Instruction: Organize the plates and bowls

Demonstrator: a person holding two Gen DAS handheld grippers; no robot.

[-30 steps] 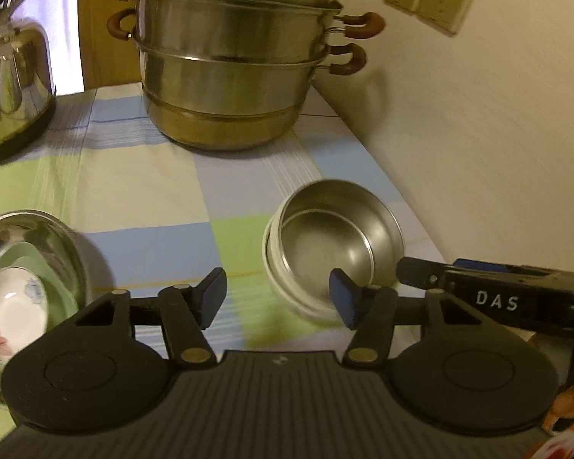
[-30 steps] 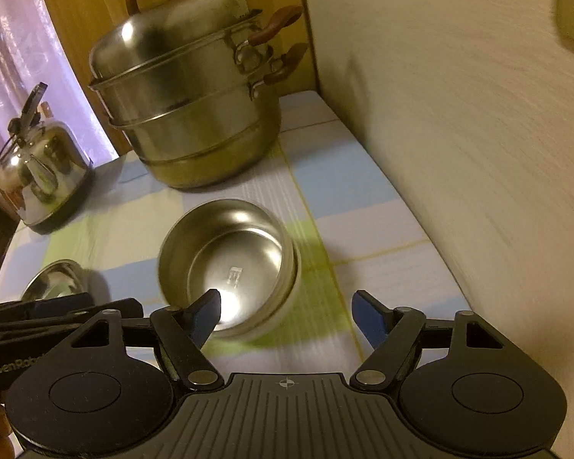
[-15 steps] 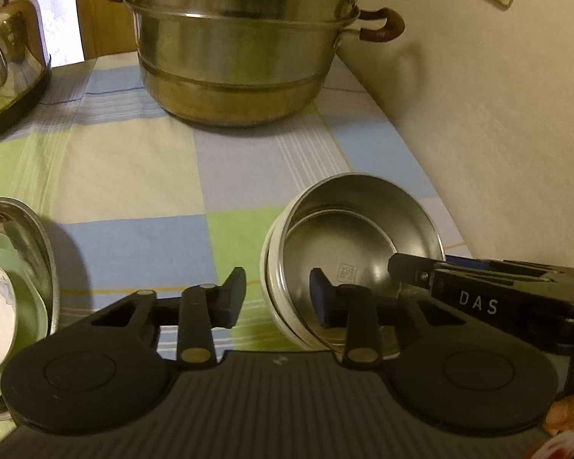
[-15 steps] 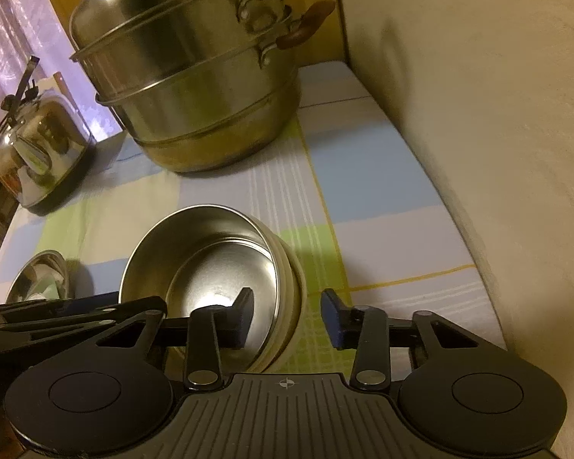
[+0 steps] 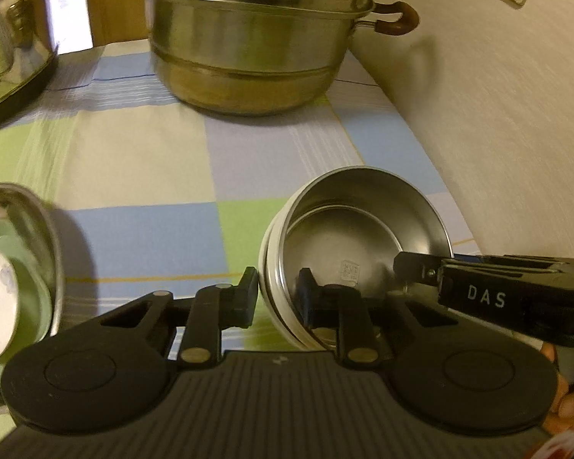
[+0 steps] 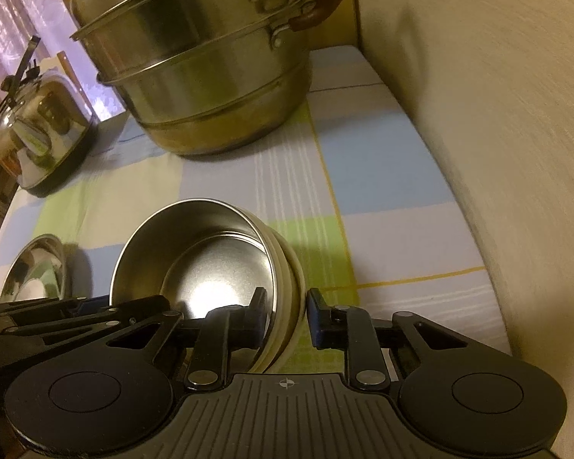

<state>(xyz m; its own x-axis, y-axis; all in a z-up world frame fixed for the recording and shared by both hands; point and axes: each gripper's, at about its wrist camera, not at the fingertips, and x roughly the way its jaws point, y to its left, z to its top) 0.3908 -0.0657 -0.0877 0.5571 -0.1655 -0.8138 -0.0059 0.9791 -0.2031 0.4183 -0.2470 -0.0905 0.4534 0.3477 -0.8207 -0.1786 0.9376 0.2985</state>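
Both grippers have closed in since a second ago — the left gripper (image 5: 277,298) now pinches the near-left rim of the nested steel bowl (image 5: 363,237), one finger inside, one outside. Likewise the right gripper (image 6: 287,313) clamps the bowl's right rim — stack resting on the checked tablecloth (image 5: 141,176).

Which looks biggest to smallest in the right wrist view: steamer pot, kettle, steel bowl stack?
1. steamer pot, clearly the largest.
2. steel bowl stack, though nearness to the camera inflates it.
3. kettle, farther away, so its rank against the bowls is unsure.
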